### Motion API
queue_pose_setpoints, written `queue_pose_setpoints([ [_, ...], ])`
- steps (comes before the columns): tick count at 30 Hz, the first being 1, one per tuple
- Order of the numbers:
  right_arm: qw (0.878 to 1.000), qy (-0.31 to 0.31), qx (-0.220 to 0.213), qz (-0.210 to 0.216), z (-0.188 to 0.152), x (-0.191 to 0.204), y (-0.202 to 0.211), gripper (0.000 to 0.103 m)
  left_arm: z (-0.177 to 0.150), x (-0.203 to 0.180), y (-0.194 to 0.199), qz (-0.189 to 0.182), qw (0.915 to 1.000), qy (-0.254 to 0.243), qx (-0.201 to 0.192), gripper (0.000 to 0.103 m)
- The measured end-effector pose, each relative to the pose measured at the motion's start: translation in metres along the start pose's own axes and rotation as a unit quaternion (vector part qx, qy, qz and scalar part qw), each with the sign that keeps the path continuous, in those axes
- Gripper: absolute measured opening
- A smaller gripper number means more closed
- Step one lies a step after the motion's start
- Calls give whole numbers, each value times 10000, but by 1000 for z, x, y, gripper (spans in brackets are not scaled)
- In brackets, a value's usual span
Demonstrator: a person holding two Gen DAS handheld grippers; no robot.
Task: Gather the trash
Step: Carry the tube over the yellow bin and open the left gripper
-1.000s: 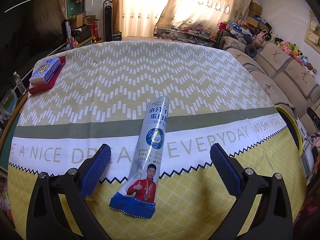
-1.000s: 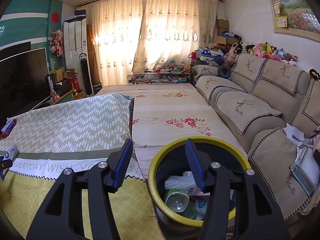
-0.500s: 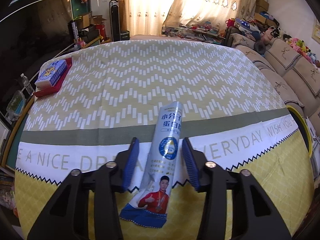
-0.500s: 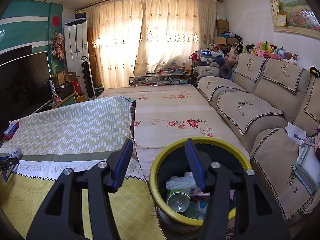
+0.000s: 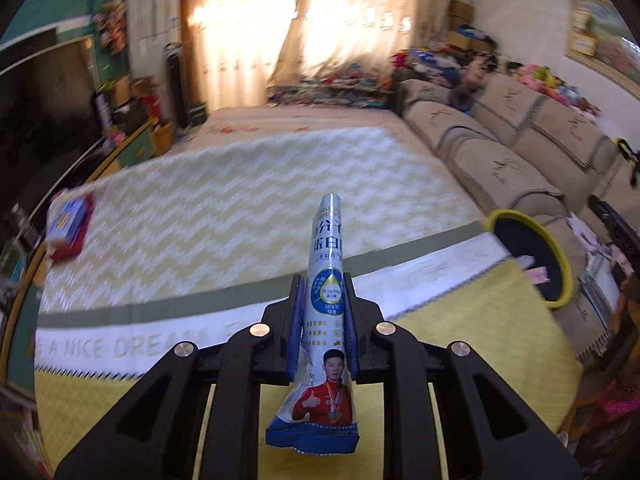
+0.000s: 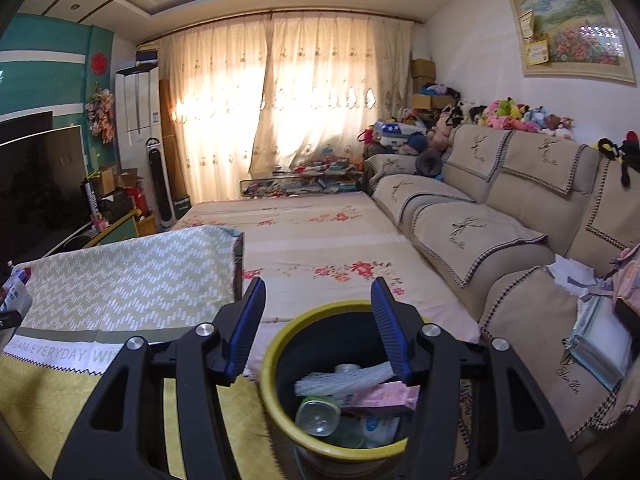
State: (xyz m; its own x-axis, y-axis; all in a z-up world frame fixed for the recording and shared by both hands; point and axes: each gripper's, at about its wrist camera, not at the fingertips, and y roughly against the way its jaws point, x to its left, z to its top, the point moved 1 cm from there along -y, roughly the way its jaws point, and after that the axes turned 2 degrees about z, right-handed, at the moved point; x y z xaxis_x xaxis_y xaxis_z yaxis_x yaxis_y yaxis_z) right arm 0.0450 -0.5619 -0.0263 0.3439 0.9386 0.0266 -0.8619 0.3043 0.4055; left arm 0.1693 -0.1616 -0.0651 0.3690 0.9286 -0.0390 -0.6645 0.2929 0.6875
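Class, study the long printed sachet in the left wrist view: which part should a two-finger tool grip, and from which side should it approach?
Grip the printed sachet across its narrow middle, coming in along its length from the flared, crimped bottom end. It is long and slim, so the two flat sides suit the pads. The left tool is shut on it exactly there, having just closed.

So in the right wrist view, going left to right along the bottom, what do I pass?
Yellow patterned cloth → right gripper, jaws open and empty → yellow-rimmed trash bin with a can and a pink box inside → beige sofa.
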Motion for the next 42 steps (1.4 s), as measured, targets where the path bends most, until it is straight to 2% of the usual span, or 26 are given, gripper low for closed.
queue_pose_setpoints([
  [4,9995,-103,-91,-290,3,-34,13,52,24,-63,0,-679,9968,-410,-64,18],
  [8,9981,-244,-114,-556,3,-66,21,53,44,-135,-9,-1257,9879,-899,-104,18],
  [13,9953,-473,-59,-848,-6,-106,30,54,63,-217,-28,-1760,9745,-1392,-50,19],
  [17,9932,-600,14,-998,-14,-128,33,54,71,-279,-54,-2069,9636,-1688,142,19],
  [21,9909,-761,62,-1112,-22,-149,34,54,75,-327,-83,-2282,9553,-1848,356,20],
  [24,9898,-851,113,-1139,-28,-160,31,54,78,-357,-106,-2337,9524,-1912,427,20],
  [31,9884,-1005,134,-1134,-34,-175,26,54,76,-396,-155,-2350,9477,-2022,759,21],
  [36,9868,-1136,92,-1154,-39,-179,29,55,61,-416,-182,-2296,9453,-2100,985,24],
  [37,9864,-1166,91,-1151,-40,-180,29,55,59,-420,-186,-2267,9452,-2130,993,28],
  [39,9863,-1214,101,-1109,-42,-181,29,55,52,-426,-194,-2194,9454,-2160,1065,51],
  [40,9865,-1215,98,-1095,-41,-182,29,55,50,-427,-196,-2175,9461,-2144,1075,68],
  [41,9867,-1211,88,-1079,-41,-181,29,55,48,-426,-196,-2165,9473,-2122,1032,74],
  [42,9871,-1206,65,-1053,-40,-180,30,55,47,-425,-194,-2164,9482,-2111,977,74],
])
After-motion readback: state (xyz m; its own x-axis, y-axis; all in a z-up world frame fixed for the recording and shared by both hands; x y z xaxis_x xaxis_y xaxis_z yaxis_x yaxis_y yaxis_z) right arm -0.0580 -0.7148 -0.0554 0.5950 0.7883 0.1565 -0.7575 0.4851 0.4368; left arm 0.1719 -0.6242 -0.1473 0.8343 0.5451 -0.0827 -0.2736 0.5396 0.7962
